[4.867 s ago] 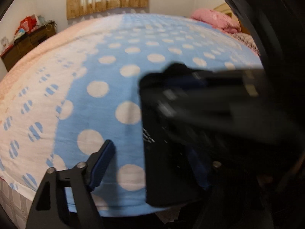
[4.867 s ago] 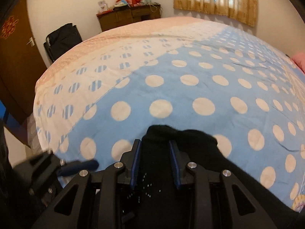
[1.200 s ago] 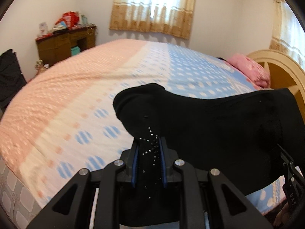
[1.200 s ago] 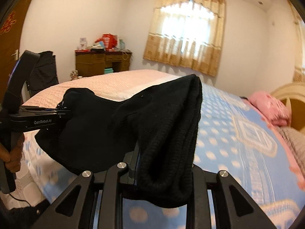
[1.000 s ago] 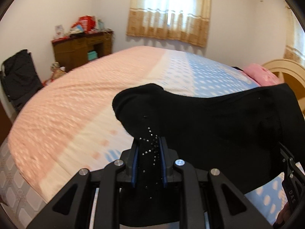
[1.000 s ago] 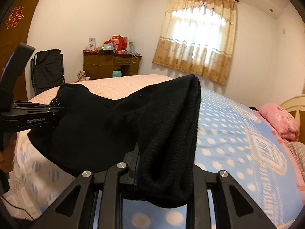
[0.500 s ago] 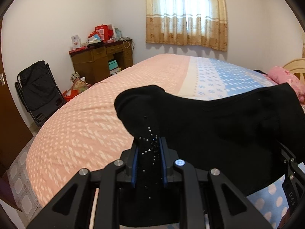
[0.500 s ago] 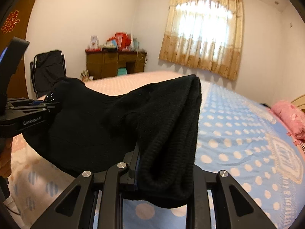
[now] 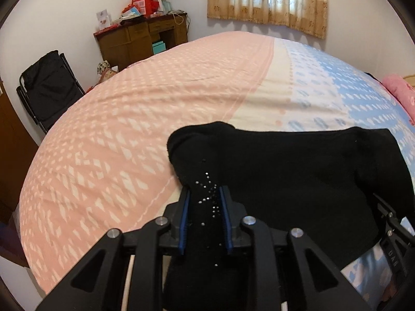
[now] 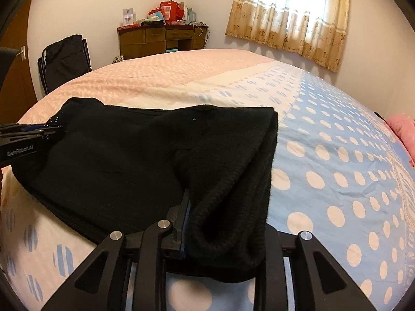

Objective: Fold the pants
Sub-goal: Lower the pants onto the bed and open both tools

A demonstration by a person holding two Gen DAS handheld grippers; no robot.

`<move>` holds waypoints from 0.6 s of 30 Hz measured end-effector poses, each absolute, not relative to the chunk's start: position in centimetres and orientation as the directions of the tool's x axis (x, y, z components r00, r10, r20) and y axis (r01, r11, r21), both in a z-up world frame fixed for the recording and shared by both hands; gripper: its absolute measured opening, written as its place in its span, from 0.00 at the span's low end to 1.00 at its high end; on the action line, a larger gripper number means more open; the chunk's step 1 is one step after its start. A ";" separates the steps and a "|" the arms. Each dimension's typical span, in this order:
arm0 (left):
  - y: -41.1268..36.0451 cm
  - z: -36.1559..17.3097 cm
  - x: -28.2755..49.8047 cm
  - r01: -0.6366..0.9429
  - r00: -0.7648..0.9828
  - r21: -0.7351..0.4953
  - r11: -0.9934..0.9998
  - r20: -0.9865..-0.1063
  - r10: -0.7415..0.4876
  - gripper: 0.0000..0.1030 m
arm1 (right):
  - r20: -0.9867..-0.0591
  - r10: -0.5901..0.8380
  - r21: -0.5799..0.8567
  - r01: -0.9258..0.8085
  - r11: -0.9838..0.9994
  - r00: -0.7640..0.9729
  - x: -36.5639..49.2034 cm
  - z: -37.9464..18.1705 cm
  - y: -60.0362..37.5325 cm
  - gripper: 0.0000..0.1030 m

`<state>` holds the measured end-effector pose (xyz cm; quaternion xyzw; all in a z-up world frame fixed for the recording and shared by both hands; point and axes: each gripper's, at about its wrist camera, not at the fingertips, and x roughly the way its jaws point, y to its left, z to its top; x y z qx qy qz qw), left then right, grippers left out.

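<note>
You're clamping the black pants (image 9: pixel 298 181) in your left gripper (image 9: pixel 205 202), jaws pinched tight on one corner; your right gripper (image 10: pixel 189 207) is closed on the other. Pants are hanging stretched between them over the bed (image 10: pixel 337 129). Nothing's laid flat or folded yet, I'd say.

A cluttered wooden desk (image 10: pixel 162 37) stands against the far wall beside a black folding chair (image 10: pixel 66 57) (near the curtained window (image 10: pixel 290 13))

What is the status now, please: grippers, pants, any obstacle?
Left gripper and right gripper: both jaws shut on pants. Pants stretched between them over the bed. Nothing seen in the way.
</note>
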<state>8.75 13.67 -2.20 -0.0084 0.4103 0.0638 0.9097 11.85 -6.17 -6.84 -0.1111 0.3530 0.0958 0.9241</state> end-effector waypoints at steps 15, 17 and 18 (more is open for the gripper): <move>21.4 -0.4 4.0 -0.362 0.615 0.083 0.928 -0.727 0.305 0.94 | -0.590 0.140 0.086 -0.111 0.990 0.795 9.2 -3.0 -13.0 0.62; 20.6 0.2 3.8 -0.347 0.644 0.062 0.936 -0.709 0.286 0.94 | -0.543 0.104 0.102 -0.057 0.993 0.834 7.7 -2.0 -14.1 0.57; 20.1 0.6 3.7 -0.336 0.661 0.056 0.940 -0.697 0.277 0.94 | -0.529 0.086 0.099 -0.039 0.994 0.844 7.2 -1.6 -14.3 0.32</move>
